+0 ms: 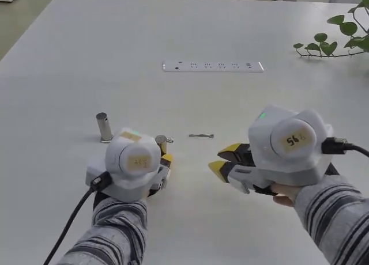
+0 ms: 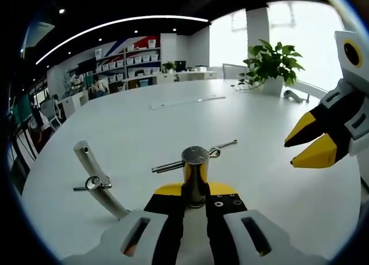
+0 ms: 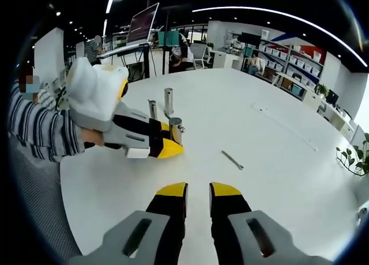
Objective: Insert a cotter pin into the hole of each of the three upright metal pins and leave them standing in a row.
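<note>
Left hand-held gripper (image 2: 195,197) clamps a metal pin (image 2: 195,164) — right hand-held gripper (image 3: 198,191) parted, empty

The round label (image 1: 296,140) on the right gripper (image 1: 223,159) seems to read 56.

A white power strip (image 1: 213,66) lies on the table (image 1: 86,57), a leafy plant (image 1: 348,28) to its right.

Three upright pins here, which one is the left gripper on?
The rightmost pin in the head view, nearest the loose cotter pin: it stands between the left gripper's jaws. The far-left pin stands free.
</note>
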`<state>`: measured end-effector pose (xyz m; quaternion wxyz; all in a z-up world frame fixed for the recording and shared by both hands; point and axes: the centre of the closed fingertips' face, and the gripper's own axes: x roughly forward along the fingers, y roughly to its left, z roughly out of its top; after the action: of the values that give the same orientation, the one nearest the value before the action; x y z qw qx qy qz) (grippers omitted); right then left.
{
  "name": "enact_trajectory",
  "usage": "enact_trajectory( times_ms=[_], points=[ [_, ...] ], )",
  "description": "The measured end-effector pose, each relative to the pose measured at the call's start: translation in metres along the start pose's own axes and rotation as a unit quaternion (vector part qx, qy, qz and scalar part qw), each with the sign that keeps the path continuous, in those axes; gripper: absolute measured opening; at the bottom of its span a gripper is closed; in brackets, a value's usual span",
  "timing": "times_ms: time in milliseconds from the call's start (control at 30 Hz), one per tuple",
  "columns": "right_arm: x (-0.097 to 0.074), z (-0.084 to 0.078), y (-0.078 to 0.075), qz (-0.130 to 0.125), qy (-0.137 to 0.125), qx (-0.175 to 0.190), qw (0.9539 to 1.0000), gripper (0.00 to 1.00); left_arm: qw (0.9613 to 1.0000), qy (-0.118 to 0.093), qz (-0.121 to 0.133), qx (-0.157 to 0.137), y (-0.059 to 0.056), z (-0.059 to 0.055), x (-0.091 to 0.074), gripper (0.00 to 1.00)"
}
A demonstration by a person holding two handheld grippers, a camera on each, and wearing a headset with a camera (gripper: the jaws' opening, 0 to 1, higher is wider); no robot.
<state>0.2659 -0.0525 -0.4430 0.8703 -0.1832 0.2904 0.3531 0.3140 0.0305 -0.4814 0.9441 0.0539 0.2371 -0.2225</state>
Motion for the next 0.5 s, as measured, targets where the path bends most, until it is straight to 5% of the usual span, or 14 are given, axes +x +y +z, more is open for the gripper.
enact_trajectory(
  times_ms=[500],
  points=[
    [-0.0031,0.0031,-0.0003,-0.001,-0.006,0.005,1.0,0.15,0.9998,0.004,0.017,-0.007,0.0,-0.0034,0.0016,0.15]
  ],
)
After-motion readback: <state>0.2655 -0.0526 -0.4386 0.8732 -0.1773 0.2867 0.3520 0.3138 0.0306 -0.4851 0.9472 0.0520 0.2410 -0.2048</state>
